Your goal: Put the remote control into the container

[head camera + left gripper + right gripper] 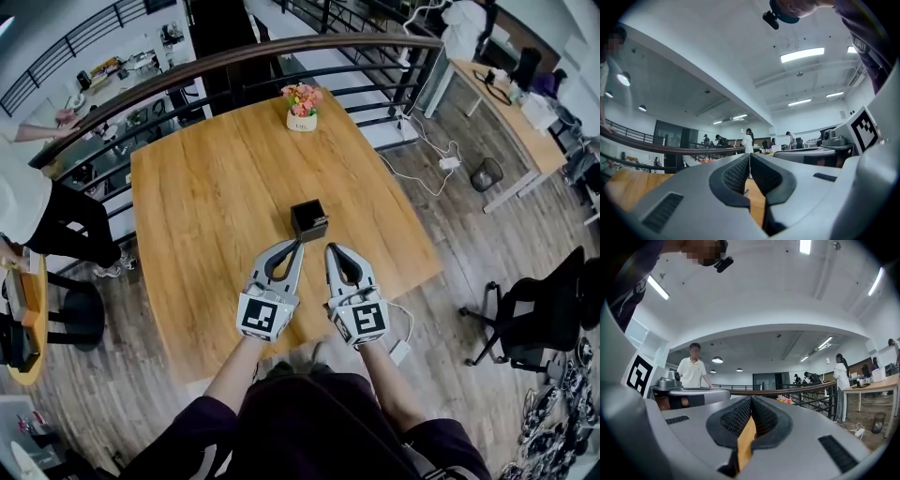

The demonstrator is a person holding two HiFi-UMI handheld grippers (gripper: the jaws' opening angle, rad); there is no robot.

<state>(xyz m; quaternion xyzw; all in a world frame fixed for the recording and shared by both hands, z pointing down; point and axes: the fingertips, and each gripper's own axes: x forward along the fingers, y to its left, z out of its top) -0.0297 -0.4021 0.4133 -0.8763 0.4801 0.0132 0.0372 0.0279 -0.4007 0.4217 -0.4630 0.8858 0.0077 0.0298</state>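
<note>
container (pixel 308 220), small, black and square, stands on the wooden bench (pixel 206 187) in the head view, near the middle and just ahead of your two tongs. its top is dark, and you cannot tell whether the remote control lies inside. your left tongs (pixel 295 245) and right tongs (pixel 330 249) hang side by side over the near part of the bench, pointing away from you toward the container and apart from it. a flower pot (pixel 302 106) sits at the far edge of the bench, by the curved railing (pixel 234 58). a black office chair (pixel 539 314) stands on the floor to your right, and a person in a white top (pixel 33 202) stands to your left.

in the left gripper view your left tongs are clenched, the ribbed pads (pixel 736 174) meeting at the tips with nothing between them. the bench shows below, and the right tongs' marker cube (pixel 862 132) shows at the right edge.

in the right gripper view your right tongs are clenched too, tips together and empty, with only the wood of the bench showing through the hollow behind the pads. a person in a pale shirt (pixel 693 372) stands beyond the railing, and a dark bin (pixel 879 420) stands on the floor to the right.
</note>
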